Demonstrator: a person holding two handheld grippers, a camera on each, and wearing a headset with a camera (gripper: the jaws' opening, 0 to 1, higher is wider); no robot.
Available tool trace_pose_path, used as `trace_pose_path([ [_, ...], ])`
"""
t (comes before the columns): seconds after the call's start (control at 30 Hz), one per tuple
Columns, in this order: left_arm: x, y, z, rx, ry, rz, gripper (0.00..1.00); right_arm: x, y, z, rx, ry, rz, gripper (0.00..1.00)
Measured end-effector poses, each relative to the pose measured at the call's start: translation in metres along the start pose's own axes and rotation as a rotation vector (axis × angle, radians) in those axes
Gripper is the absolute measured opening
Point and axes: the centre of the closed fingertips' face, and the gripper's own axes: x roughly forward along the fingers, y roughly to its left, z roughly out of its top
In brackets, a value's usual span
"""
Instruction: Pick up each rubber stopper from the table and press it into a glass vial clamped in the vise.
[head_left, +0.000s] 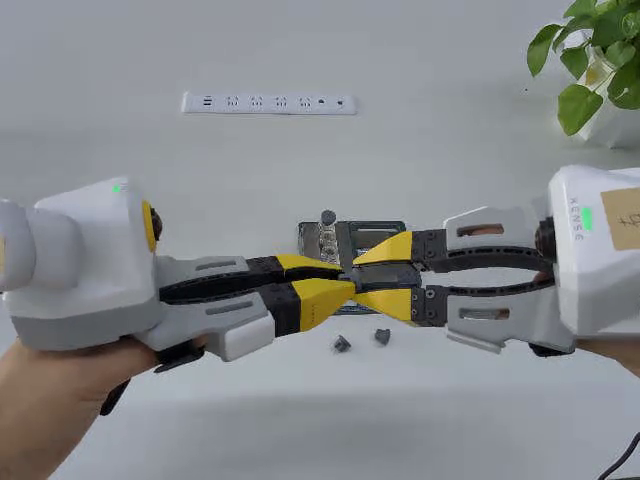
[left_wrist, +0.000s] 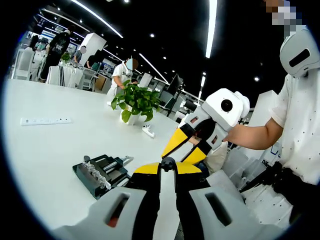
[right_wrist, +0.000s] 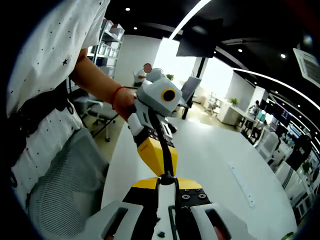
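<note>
My left gripper comes in from the left and my right gripper from the right. Both are shut, and their yellow tips touch point to point above the table. In the left gripper view my own tips meet the right gripper's yellow jaws; the right gripper view shows the same meeting from the other side. Just behind the tips stands the dark vise with glass vials clamped in a row, one topped by a grey stopper. Two loose rubber stoppers lie on the white table below the tips.
A white power strip lies at the back of the table. A potted plant stands at the far right corner. The vise sits left of my jaws in the left gripper view. People stand in the room beyond.
</note>
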Motion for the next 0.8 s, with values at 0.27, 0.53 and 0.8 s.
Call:
trace_pose_path([
  [0.27, -0.0012, -0.0004, 0.0003, -0.033, -0.004, -0.009, 0.06, -0.0004, 0.0011, 0.0002, -0.010, 0.001, 0.002, 0.07],
  [0.53, -0.0013, -0.0012, -0.0003, -0.036, 0.008, -0.016, 0.05, -0.0003, 0.0027, -0.0002, -0.025, 0.010, 0.005, 0.07],
  [0.8, -0.0012, -0.0024, 0.0016, -0.013, 0.006, -0.021, 0.05, -0.0013, 0.0028, 0.0013, -0.052, 0.019, -0.004, 0.07],
])
